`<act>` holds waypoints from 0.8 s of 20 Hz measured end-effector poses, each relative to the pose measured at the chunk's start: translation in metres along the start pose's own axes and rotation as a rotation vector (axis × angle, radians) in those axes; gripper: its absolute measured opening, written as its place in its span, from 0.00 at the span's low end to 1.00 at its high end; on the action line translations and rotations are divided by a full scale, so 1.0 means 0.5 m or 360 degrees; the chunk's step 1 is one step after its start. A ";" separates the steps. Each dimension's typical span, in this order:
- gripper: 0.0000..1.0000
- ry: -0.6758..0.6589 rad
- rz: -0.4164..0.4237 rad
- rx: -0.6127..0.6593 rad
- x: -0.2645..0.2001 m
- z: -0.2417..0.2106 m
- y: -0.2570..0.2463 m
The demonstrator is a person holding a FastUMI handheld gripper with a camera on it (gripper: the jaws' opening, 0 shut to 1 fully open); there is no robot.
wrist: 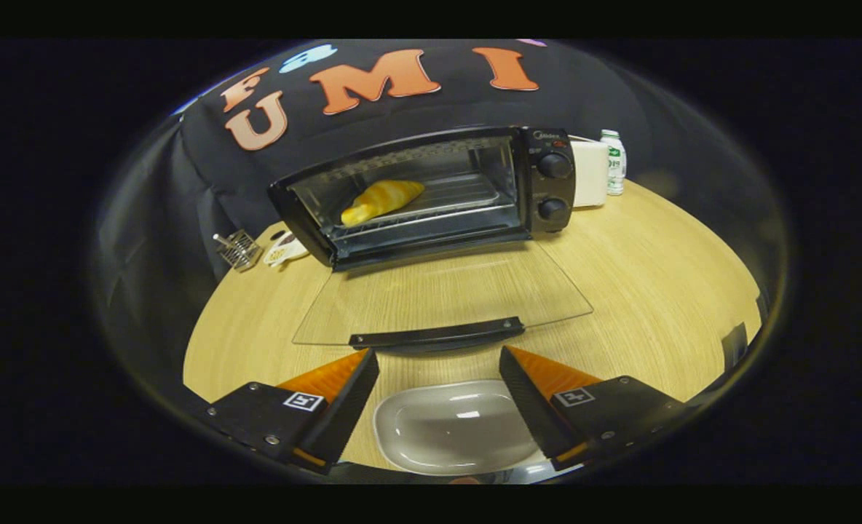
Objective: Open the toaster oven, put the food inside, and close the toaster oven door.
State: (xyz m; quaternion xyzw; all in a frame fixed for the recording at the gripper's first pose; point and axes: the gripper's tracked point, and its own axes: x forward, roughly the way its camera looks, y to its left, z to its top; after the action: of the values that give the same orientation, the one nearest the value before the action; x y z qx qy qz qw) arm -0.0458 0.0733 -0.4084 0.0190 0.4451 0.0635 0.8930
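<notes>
A: State of the tongs (438, 364)?

B: Spread wide, nothing between the tips. They hung just short of the black toaster oven (431, 193), over the pale wood-grain surface (642, 276).

A: Oven door?

B: The clear glass door (442, 295) was down flat toward the tongs, its black bar handle (437, 335) just ahead of the fingertips (362, 364).

A: Food?

B: The golden croissant (381, 201) was inside the oven, lying on the wire rack (467, 196), toward the side away from the two black knobs (553, 166).

A: Anything nearer than the oven?

B: A shallow white oval dish (454, 426), empty, on the surface between the two fingers, on the near side of the door handle.

A: Other clutter?

B: Beside the oven's knob side: a white boxy appliance (590, 173) and a small white bottle with a green label (613, 161). Off the oven's other side: a small wire rack thing (239, 249) and a white item (285, 251) I could not identify.
</notes>
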 end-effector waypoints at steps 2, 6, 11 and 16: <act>0.99 0.0032 -0.0016 -0.0051 0.008 -0.015 -0.009; 0.99 0.0104 -0.0034 -0.0082 0.037 -0.032 -0.019; 0.99 0.0143 -0.0022 -0.0126 0.066 -0.037 -0.016; 0.99 0.0106 -0.0019 -0.0223 0.066 -0.022 -0.011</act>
State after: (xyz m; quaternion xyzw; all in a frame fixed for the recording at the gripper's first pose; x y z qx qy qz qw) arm -0.0345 0.0721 -0.4417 -0.0483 0.4692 0.0899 0.8772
